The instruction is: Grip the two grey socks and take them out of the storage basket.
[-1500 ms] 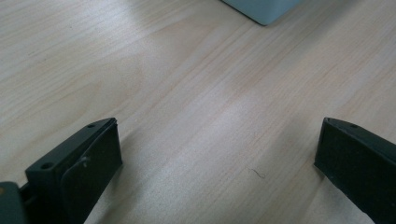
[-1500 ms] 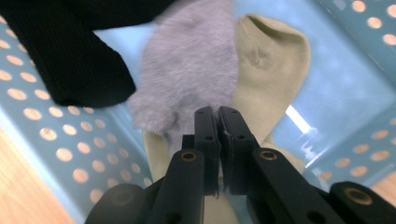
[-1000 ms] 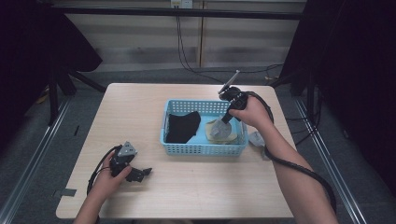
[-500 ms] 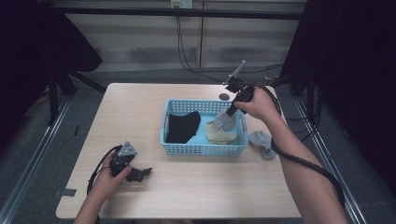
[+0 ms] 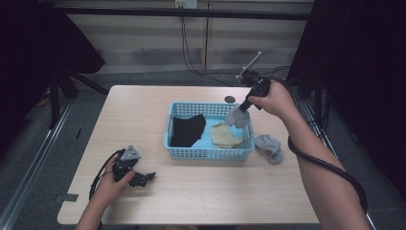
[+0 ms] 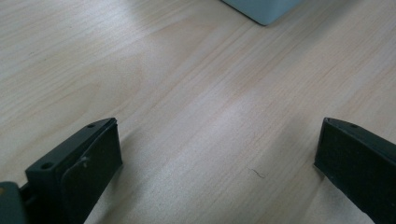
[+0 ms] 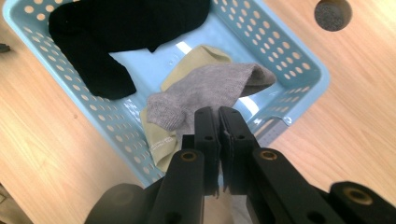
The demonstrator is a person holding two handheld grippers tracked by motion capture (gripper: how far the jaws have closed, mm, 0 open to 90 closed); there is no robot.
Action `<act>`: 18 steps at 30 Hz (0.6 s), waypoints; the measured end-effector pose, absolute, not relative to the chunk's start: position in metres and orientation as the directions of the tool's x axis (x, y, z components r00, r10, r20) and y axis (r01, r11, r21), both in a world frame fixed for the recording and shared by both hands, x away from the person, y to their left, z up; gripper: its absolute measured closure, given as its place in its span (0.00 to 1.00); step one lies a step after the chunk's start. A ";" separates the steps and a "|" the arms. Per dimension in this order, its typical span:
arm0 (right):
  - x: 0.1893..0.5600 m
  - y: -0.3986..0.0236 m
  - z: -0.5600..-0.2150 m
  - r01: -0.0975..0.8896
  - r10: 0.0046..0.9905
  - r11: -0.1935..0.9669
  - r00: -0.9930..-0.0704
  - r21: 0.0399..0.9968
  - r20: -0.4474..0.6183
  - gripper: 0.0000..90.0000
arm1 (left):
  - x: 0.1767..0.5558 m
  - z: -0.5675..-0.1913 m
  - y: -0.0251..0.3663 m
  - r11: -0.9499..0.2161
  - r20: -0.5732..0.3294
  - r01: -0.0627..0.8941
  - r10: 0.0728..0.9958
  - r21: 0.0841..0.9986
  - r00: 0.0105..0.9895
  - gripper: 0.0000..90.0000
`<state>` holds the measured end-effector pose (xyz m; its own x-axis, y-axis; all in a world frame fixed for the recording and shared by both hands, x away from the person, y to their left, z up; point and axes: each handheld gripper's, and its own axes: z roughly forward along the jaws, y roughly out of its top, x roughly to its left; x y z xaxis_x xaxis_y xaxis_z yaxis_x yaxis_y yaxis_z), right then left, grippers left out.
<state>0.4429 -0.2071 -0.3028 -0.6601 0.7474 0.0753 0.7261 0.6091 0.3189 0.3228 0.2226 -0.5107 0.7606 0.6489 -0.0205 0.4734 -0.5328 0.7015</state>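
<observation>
My right gripper [image 5: 243, 109] [image 7: 217, 114] is shut on a grey sock [image 5: 236, 117] [image 7: 210, 91], which hangs above the right end of the light blue basket [image 5: 168, 125] [image 7: 299, 58]. Inside the basket lie a black sock [image 5: 187, 129] [image 7: 112, 28] and a yellowish sock [image 5: 226, 136] [image 7: 194, 58]. A second grey sock [image 5: 269, 146] lies on the table just right of the basket. My left gripper [image 5: 143, 178] [image 6: 219, 154] rests low over the table near the front left, jaws wide open with bare wood between them.
The wooden table [image 5: 143, 100] has a round dark cable hole [image 5: 230, 99] [image 7: 332, 14] behind the basket. A corner of the basket [image 6: 261, 9] shows at the top of the left gripper view. Cables trail from both grippers.
My right gripper has lifted the grey sock out of the basket, rising and drawing toward the basket's right end. The left gripper has stayed still.
</observation>
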 end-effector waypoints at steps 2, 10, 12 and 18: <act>0.442 -0.211 -0.297 0.728 0.754 0.600 -0.653 0.331 0.068 0.96 | 0.323 -0.511 0.223 -0.533 -0.020 0.473 0.649 0.701 0.761 0.00; 0.438 -0.227 -0.279 0.738 0.775 0.576 -0.630 0.352 0.051 0.96 | 0.323 -0.511 0.223 -0.533 -0.020 0.474 0.649 0.701 0.760 0.00; 0.437 -0.232 -0.276 0.737 0.776 0.577 -0.629 0.353 0.046 0.96 | 0.323 -0.511 0.223 -0.533 -0.020 0.473 0.649 0.702 0.760 0.00; 0.434 -0.246 -0.273 0.753 0.796 0.554 -0.604 0.354 0.041 0.96 | 0.323 -0.511 0.223 -0.533 -0.020 0.473 0.649 0.702 0.760 0.00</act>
<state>0.4342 -0.2462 -0.2726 -0.6044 0.7956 0.0408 0.7533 0.5540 0.3545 0.3228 0.2226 -0.5107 0.7605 0.6490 -0.0202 0.4733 -0.5328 0.7015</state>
